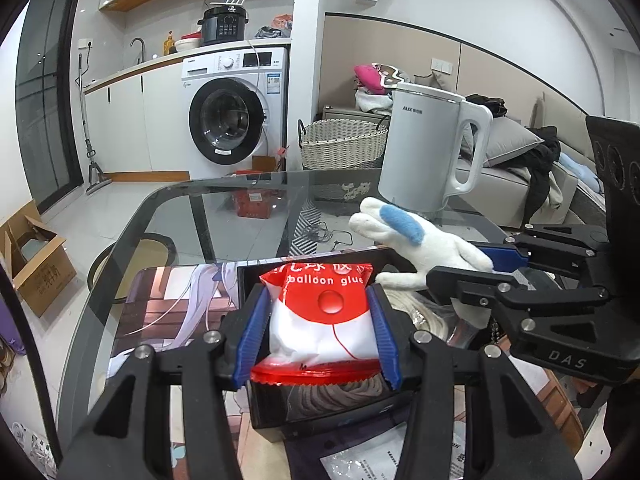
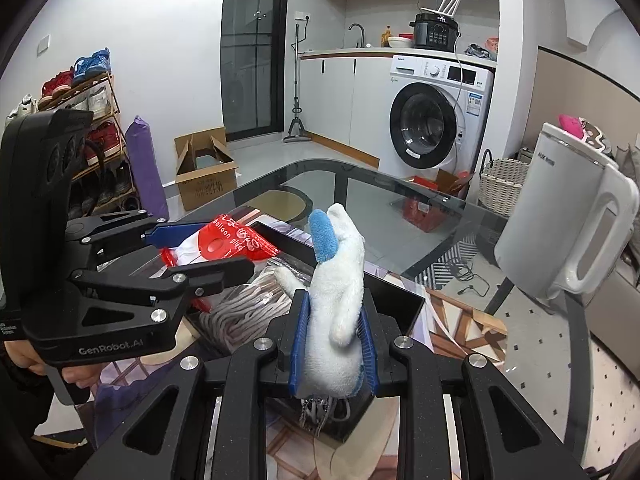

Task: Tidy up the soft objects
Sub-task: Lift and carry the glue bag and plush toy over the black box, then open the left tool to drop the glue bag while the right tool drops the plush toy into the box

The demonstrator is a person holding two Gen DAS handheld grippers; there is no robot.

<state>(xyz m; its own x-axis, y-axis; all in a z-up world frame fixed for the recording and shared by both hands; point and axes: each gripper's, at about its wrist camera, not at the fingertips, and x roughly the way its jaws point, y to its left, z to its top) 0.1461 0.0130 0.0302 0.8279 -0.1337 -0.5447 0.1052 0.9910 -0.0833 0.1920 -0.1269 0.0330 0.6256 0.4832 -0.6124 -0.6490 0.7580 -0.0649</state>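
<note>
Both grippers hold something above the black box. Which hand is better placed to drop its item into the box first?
Probably left. The left gripper holds the balloon glue packet directly over the black box; the right gripper holds the plush toy nearer the box's edge.

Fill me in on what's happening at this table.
A person is sorting soft things with two handheld grippers over a black box on the glass table. The left gripper is clamped on a red and white balloon glue packet, and the right gripper is clamped on a white plush toy with a blue ear. Both hang above the box, which already holds a bundle of rope.
</note>
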